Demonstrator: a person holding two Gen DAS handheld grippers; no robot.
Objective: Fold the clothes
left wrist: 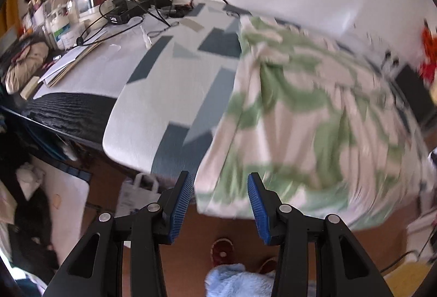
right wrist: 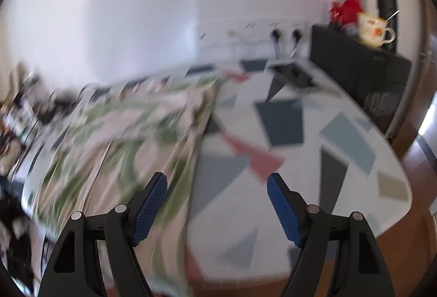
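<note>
Green-and-cream garment (left wrist: 300,111) spread across the patterned surface (left wrist: 164,94) and drooping over its near edge, left tongs (left wrist: 221,204) partly parted and empty, right tongs (right wrist: 217,204) wide and empty, spoon standing in a mug (right wrist: 375,29).

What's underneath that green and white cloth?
The green-patterned cloth lies on an ironing board with a geometric grey, blue and white cover. How the cover looks beneath the cloth is hidden.
</note>
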